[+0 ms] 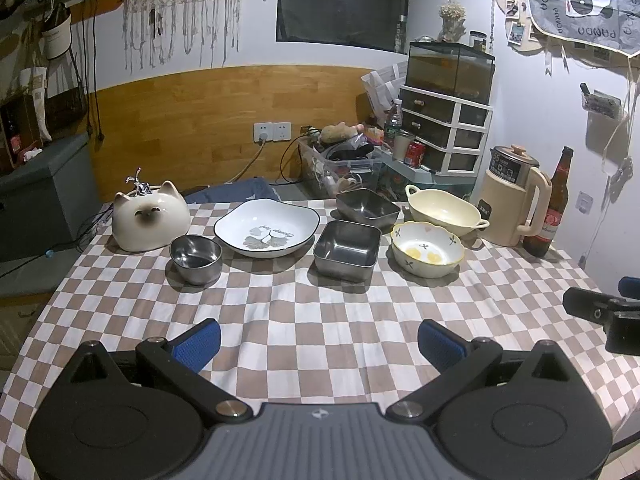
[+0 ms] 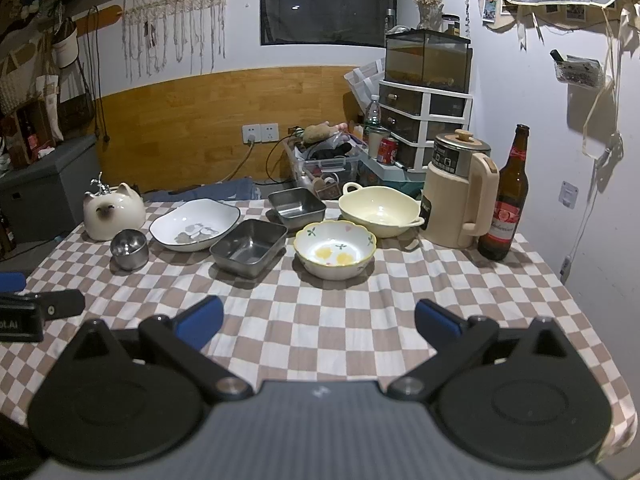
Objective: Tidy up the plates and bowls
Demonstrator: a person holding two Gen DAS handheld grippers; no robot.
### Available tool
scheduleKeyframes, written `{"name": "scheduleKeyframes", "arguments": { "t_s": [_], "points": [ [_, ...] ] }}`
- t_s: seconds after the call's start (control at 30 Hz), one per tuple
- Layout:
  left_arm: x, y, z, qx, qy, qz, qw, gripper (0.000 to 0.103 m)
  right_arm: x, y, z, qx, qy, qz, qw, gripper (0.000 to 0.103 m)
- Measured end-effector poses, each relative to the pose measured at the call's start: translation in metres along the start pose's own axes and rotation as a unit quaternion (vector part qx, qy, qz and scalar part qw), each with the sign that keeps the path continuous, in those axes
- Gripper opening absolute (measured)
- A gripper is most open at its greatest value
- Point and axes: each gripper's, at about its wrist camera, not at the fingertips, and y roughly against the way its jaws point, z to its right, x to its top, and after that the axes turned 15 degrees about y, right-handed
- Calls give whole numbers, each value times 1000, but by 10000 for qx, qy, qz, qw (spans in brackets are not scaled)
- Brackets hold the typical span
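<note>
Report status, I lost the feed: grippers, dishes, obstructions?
Left gripper open, empty. Right gripper open, empty. Dishes unstacked on table: steel trays, floral bowl, plate. Nothing in the way.

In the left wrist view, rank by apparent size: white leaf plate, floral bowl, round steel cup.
1. white leaf plate
2. floral bowl
3. round steel cup
All sit at similar depth, so this ranking seems reliable.
</note>
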Motion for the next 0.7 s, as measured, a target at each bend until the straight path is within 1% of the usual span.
{"name": "scheduleKeyframes", "arguments": {
  "t_s": [0.7],
  "points": [
    [0,0,1,-16,9,-11,10000,103,1,-2,-1,41,33,-14,10000,102]
  ]
}}
